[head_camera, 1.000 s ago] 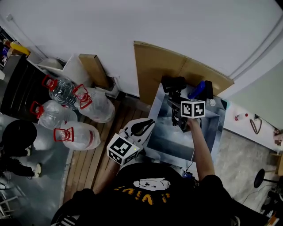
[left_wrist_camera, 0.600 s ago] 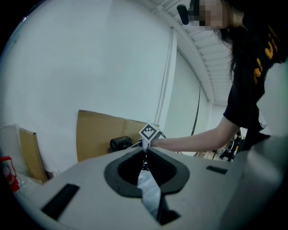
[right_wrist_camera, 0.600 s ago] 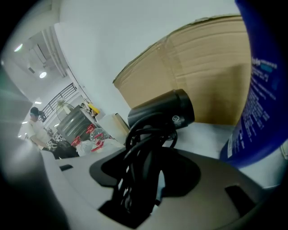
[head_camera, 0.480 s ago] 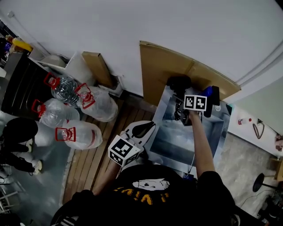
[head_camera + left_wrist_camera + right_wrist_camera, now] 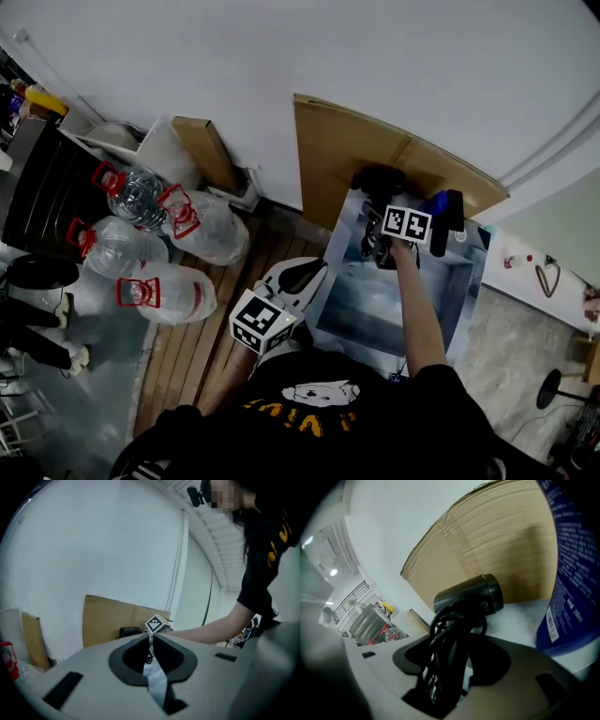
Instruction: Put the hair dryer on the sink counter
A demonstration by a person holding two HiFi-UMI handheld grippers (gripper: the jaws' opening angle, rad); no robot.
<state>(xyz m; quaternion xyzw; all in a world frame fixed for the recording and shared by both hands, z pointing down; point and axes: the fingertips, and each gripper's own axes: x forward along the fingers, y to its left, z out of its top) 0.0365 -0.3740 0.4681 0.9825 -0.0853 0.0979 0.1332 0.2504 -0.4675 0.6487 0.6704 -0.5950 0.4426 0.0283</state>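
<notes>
Right gripper: clenched on the dryer, jaws gripping its cord-wrapped handle, barrel poking out ahead.
Dryer: off the basin and up at the back of the sink, its barrel just in front of the cardboard, with the blue bottle close on the right.
Just changed: over the last second the right gripper has come down a little toward the back ledge, and its marker cube has rolled slightly. The grip itself looks the same.
Counter: the pale strip sits right under the barrel. Whether the dryer touches it yet, I can't tell.
Left gripper: jaws closed together on nothing, parked low beside the sink's near-left corner and out of the action.
Meaning: this reads as the set-down under way, nearly there but not released.
Watch: the bottle stands tight beside the landing spot, so there's little room on that side.
</notes>
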